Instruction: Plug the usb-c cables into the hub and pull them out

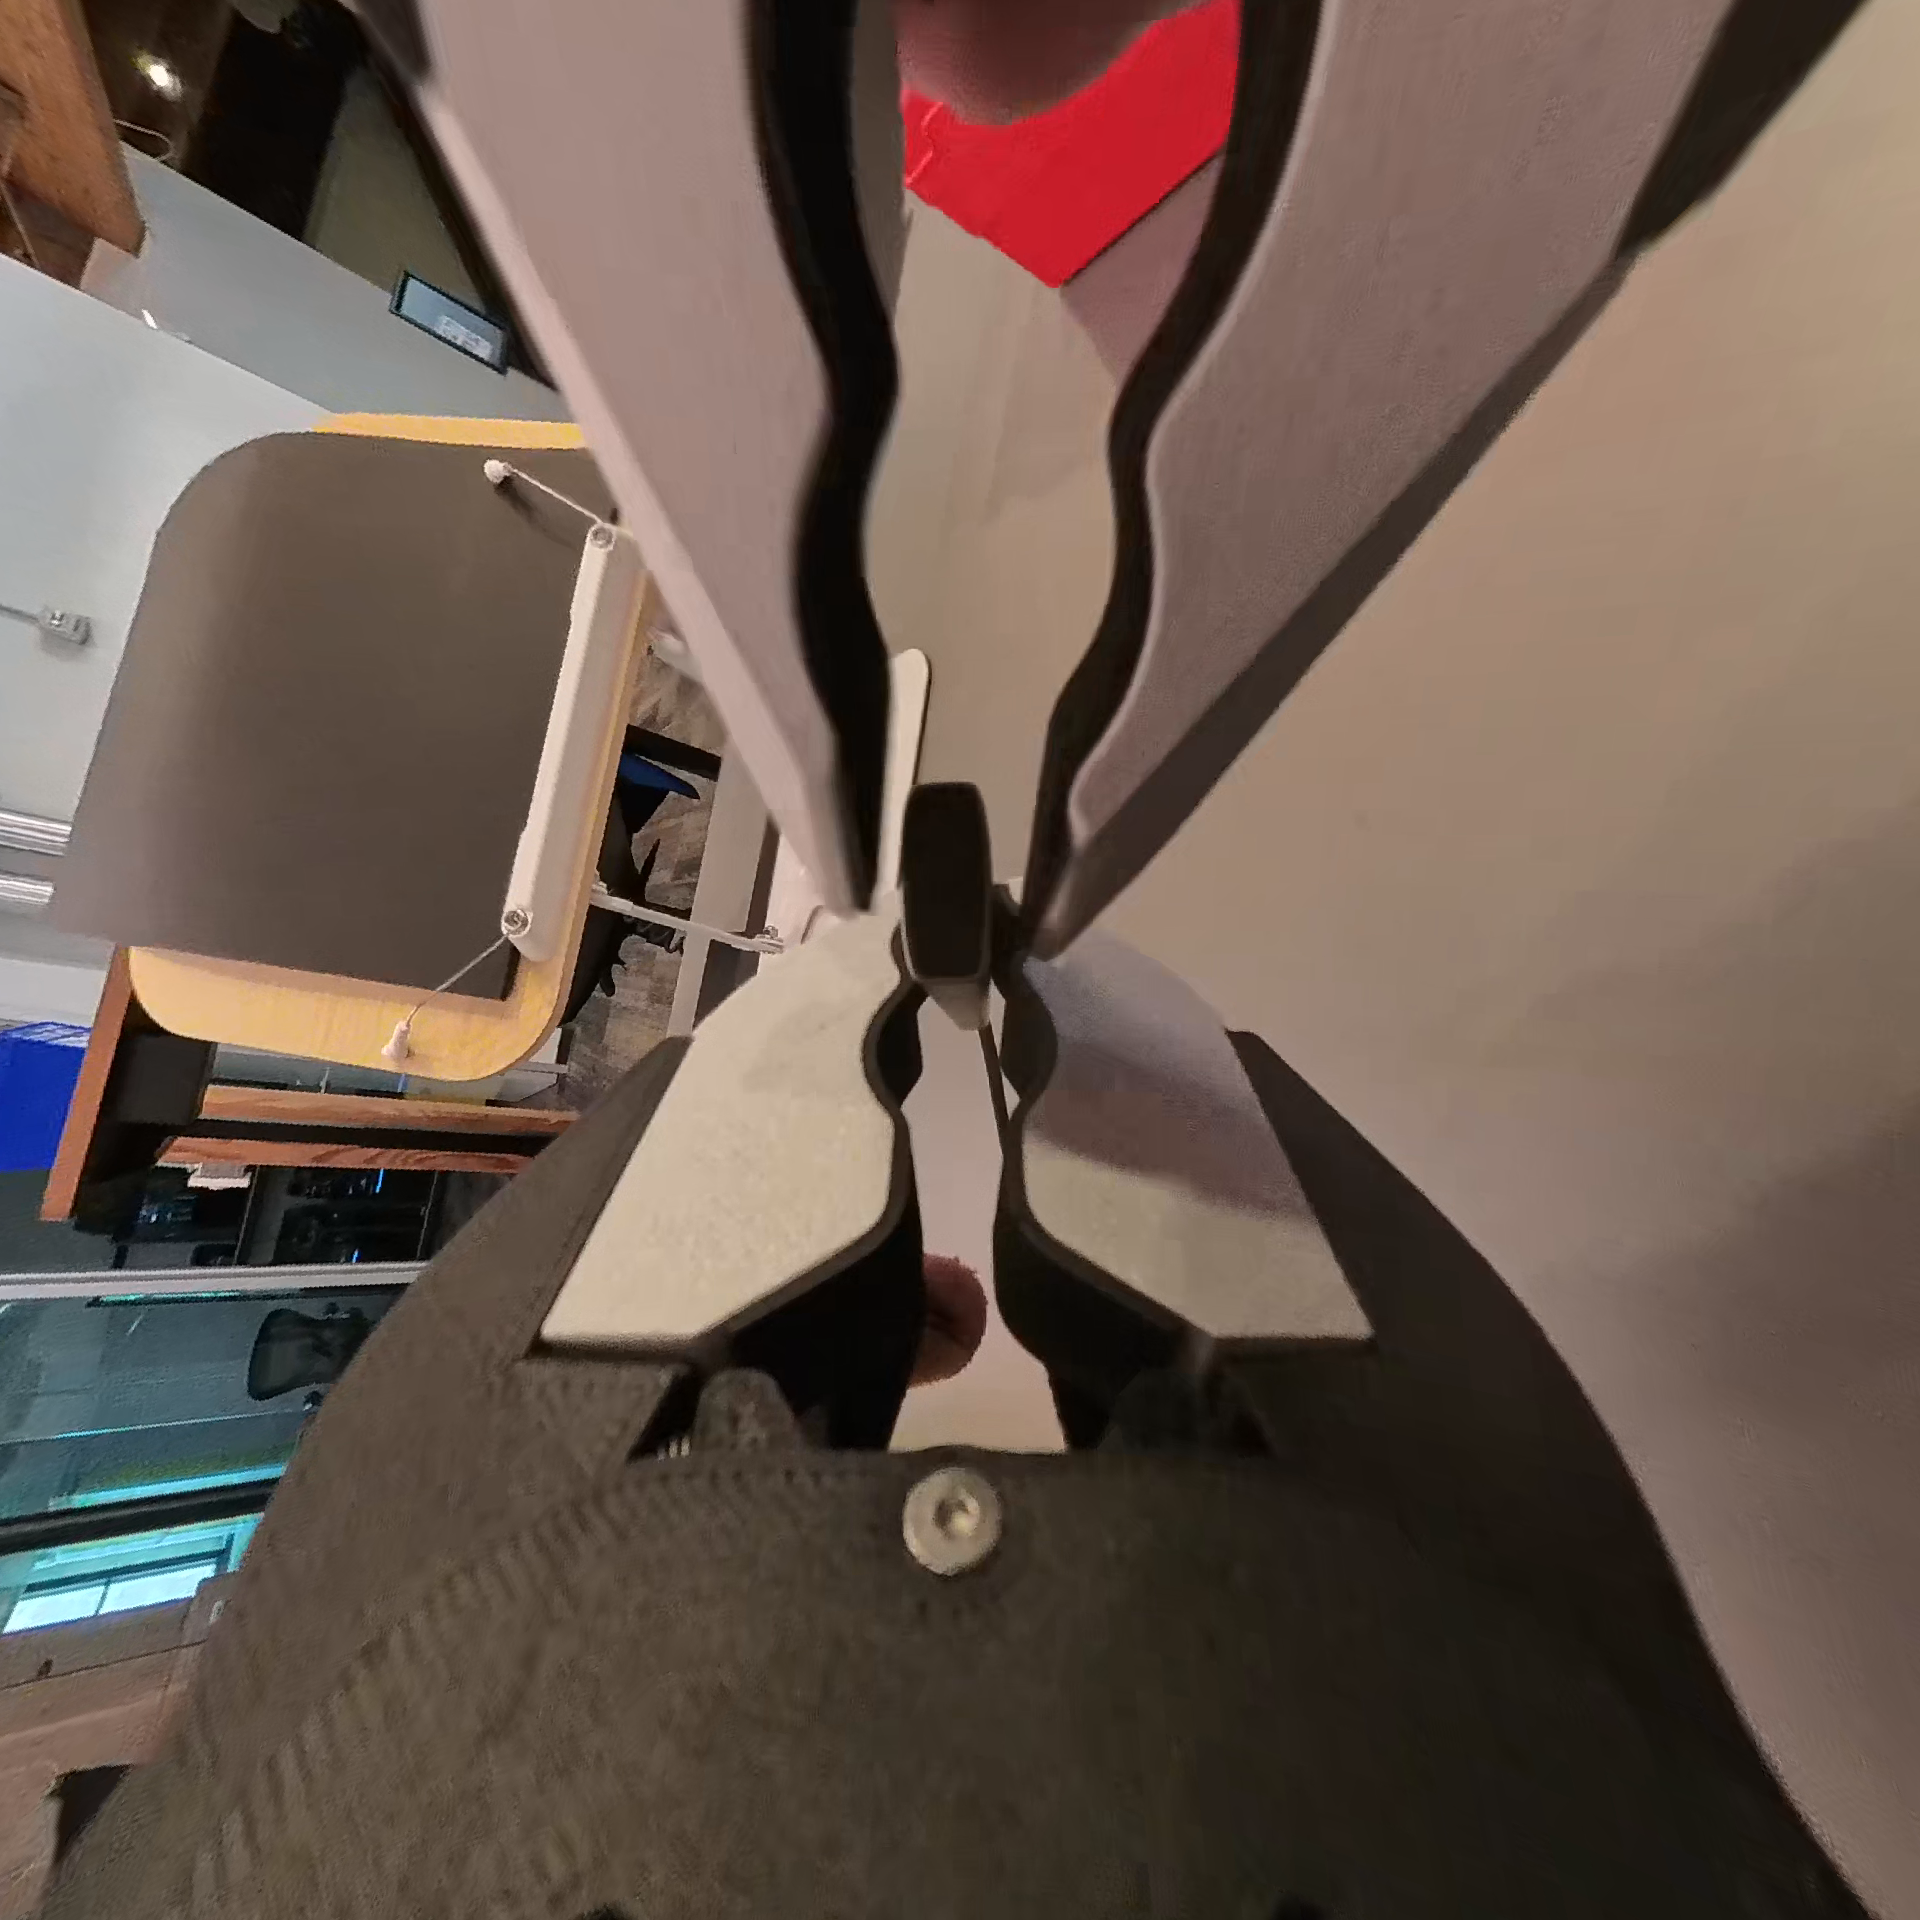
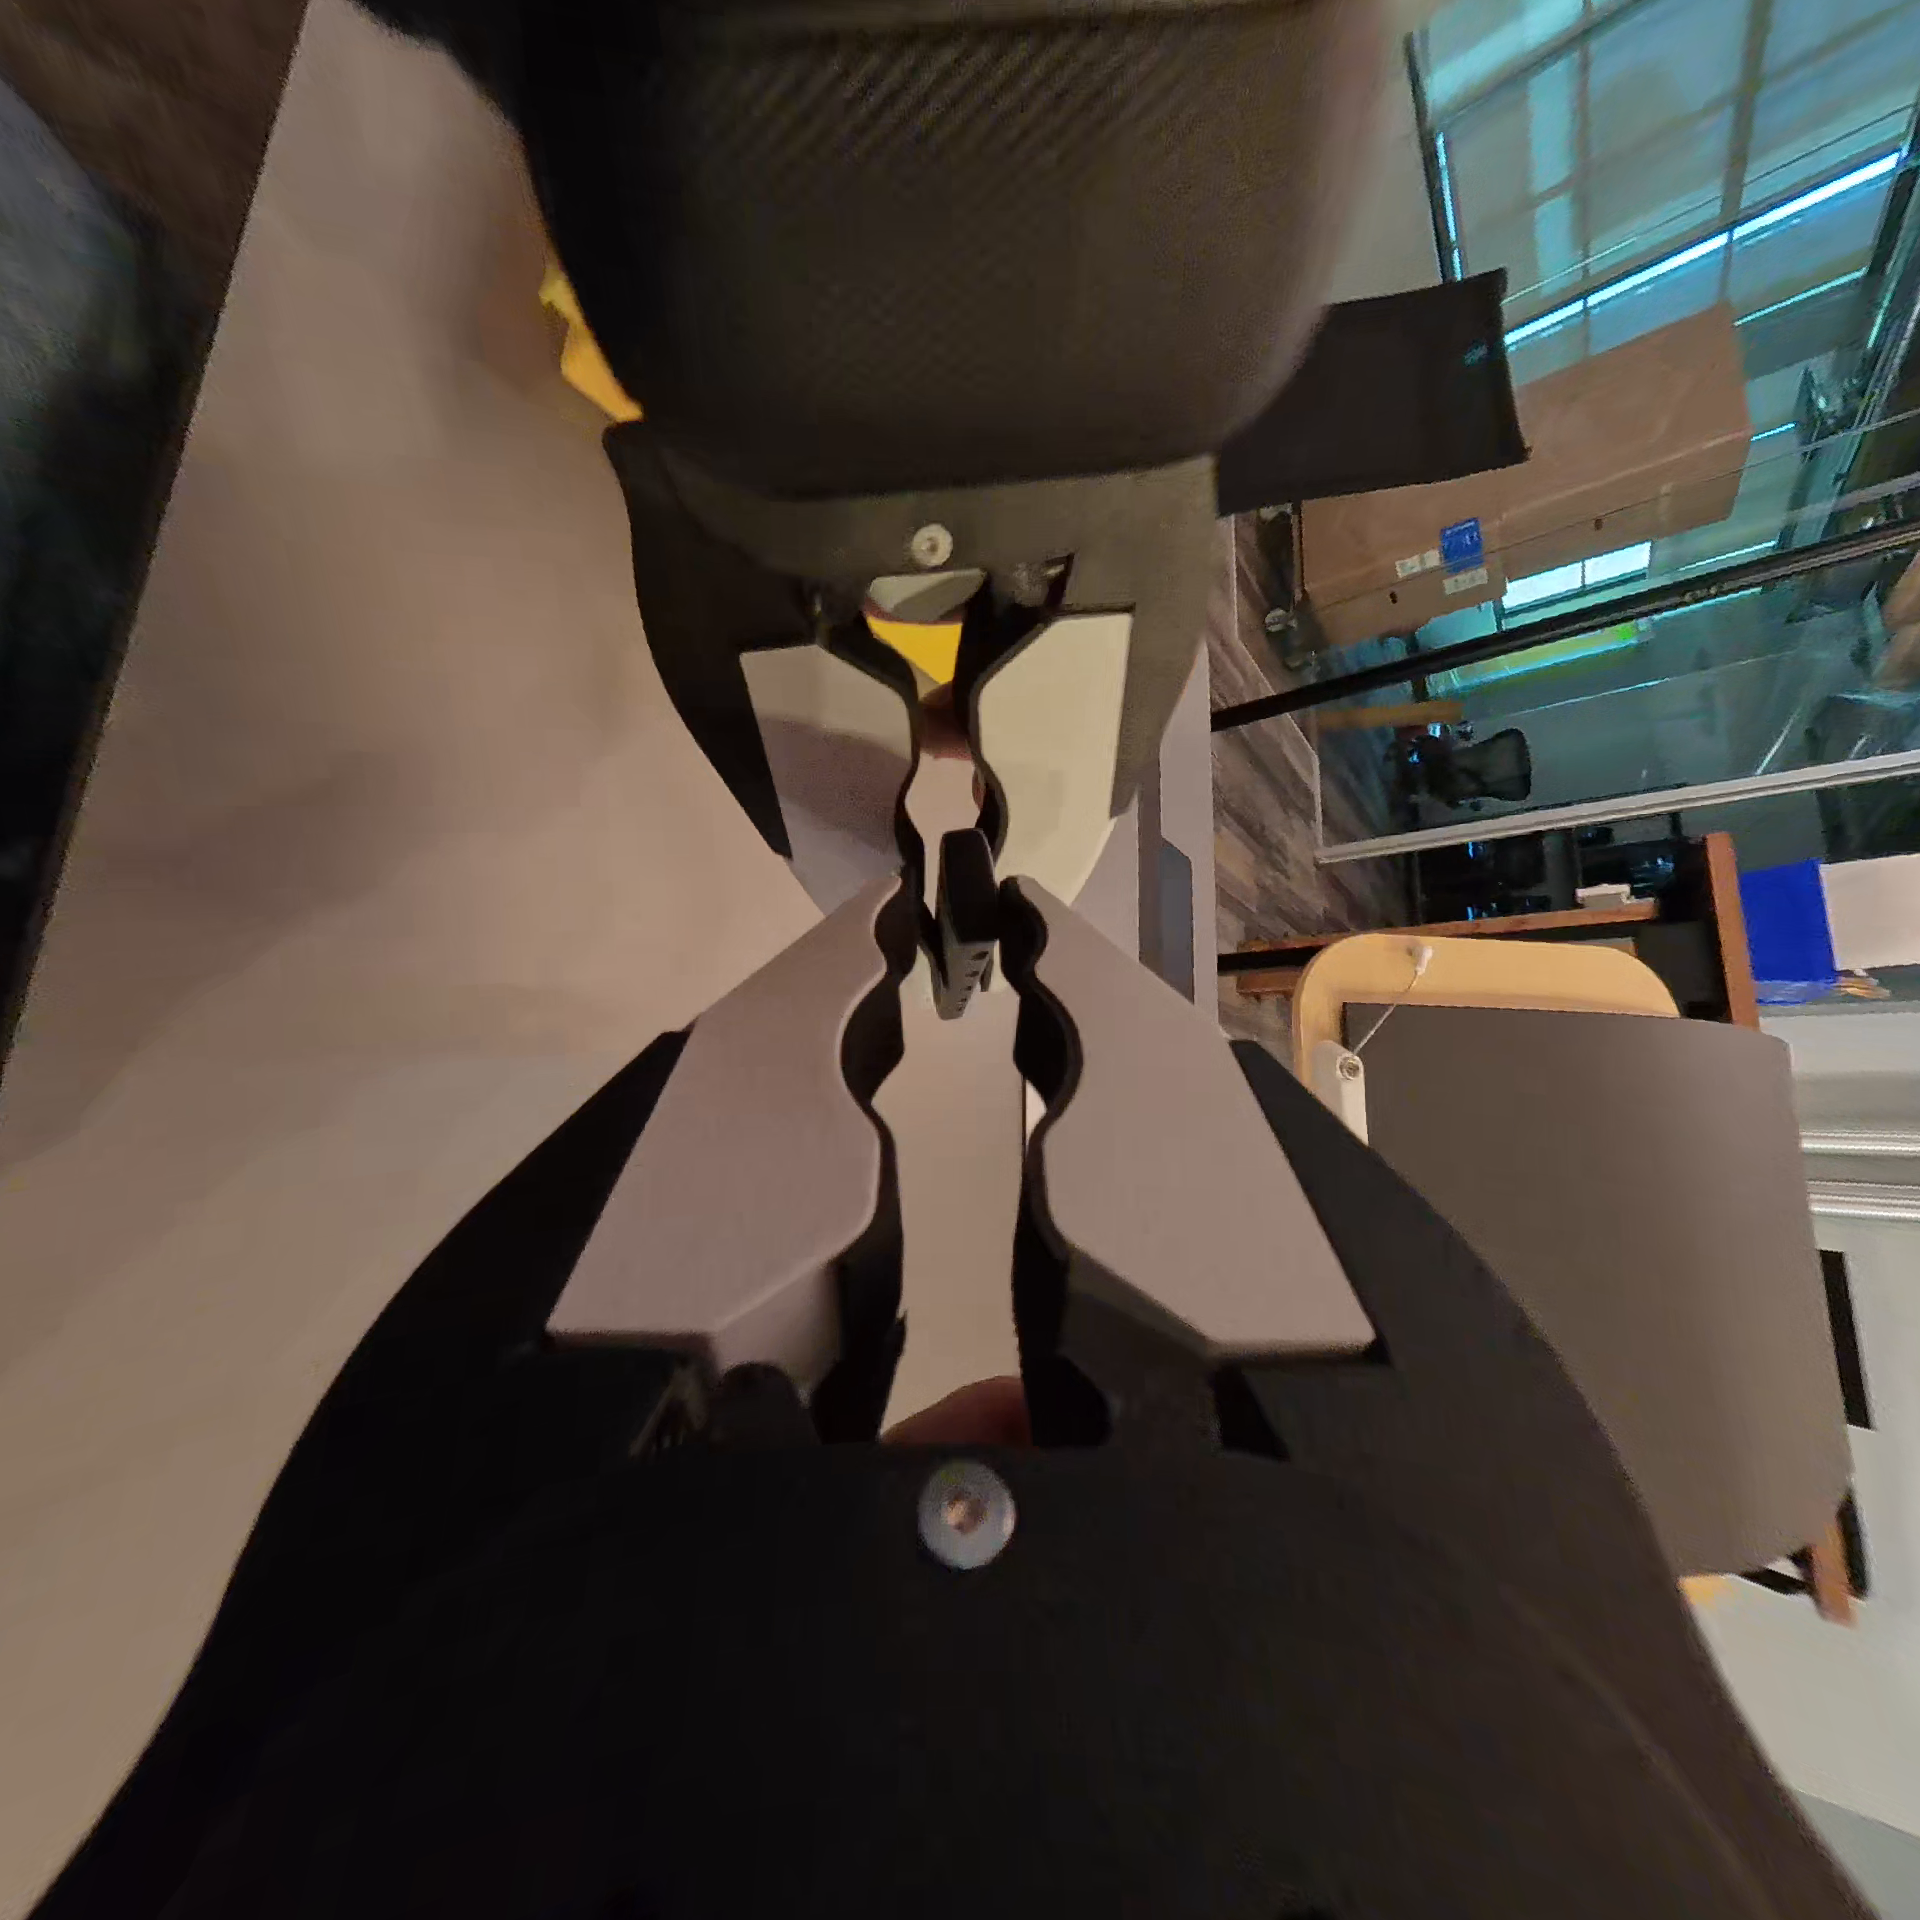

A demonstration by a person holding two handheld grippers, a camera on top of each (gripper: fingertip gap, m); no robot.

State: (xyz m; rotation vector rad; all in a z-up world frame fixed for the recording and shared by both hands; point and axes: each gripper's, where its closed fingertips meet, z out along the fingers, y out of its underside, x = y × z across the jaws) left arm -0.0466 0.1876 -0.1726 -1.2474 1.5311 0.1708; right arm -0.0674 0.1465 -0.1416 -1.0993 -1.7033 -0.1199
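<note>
Both grippers meet tip to tip above a white tabletop (image 1: pixel 1558 935). My left gripper (image 1: pixel 956 971) is shut on a small black hub (image 1: pixel 943 883), seen edge-on. A thin cable (image 1: pixel 997 1081) trails back between its fingers. My right gripper (image 1: pixel 951 914) comes in from the top of the left wrist view. In the right wrist view my right gripper (image 2: pixel 956 899) is shut on a black usb-c plug (image 2: pixel 963 977) with a row of small dots. The plug sits against the hub (image 2: pixel 964 883), which the left gripper (image 2: pixel 951 862) holds opposite. The seam between plug and hub is hard to see.
A second table with a dark mat (image 1: pixel 332 707) stands beyond the tabletop's edge and also shows in the right wrist view (image 2: pixel 1558 1247). A red thing (image 1: pixel 1060 177) lies behind the right gripper. A cardboard box (image 2: pixel 1527 478) and glass walls are farther off.
</note>
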